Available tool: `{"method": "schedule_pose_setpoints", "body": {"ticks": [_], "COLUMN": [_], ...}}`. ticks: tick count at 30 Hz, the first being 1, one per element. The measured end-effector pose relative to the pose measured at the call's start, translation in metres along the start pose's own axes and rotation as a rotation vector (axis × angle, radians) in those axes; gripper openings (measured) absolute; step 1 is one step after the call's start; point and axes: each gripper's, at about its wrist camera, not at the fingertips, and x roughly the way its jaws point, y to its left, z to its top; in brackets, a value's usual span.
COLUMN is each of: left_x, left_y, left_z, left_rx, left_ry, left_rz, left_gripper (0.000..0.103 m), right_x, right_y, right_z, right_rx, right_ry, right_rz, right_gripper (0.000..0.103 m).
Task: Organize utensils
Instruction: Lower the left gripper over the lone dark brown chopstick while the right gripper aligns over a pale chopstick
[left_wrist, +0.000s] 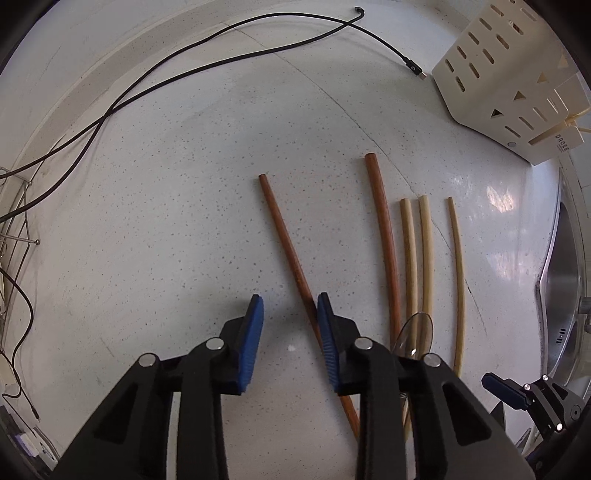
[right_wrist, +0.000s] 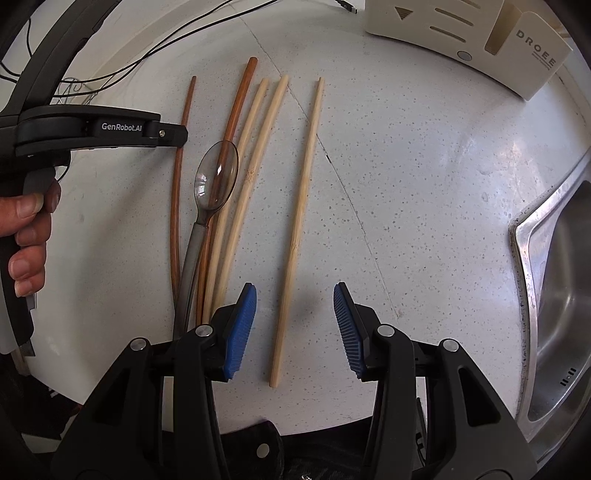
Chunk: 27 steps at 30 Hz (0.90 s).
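Left wrist view: the left claw (left_wrist: 290, 341) hangs partly open and empty over the surface (left_wrist: 177, 206); the dark chopstick (left_wrist: 291, 258) runs away from it, slanting under the right-hand pad, not between the two

Right wrist view: the right claw (right_wrist: 294, 328) stands half open, holding nothing, and the pale chopstick (right_wrist: 299, 229) lies lengthwise in its gap, touching neither pad, so this claw is better placed to grasp
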Motion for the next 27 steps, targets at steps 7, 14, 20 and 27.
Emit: {"method": "schedule_pose_setpoints", "body": {"ticks": [7, 14, 20, 27], "left_x": [0.002, 0.004, 0.004, -0.003], "left_y": [0.016, 0.032, 0.039, 0.044], "left_z": [-0.006, -0.012, -0.025, -0.044], "left_rx": [-0.021, -0.021, -0.029, -0.095], "left_ry": [0.013, 0.021, 0.037, 0.062], "left_rz": [-0.035, -0.063, 0.005, 0.018], "left_gripper": [0.011, 0.01, 0.029, 0.043], "right_x": [-0.001, 0.003, 0.004, 0.004], "right_y": [0.0, -0.001, -0.003, 0.002], "right_z": [-0.003, -0.006, -0.008, -0.008], "right_rx": [-0.004, -0.004, -0.012, -0.028], "right_ry": [0.001, 0.023, 0.028, 0.024], "right_rz": [0.005, 0.014, 0.012, 0.011], "right_gripper": [0.042, 0.042, 0.041, 0.04]}}
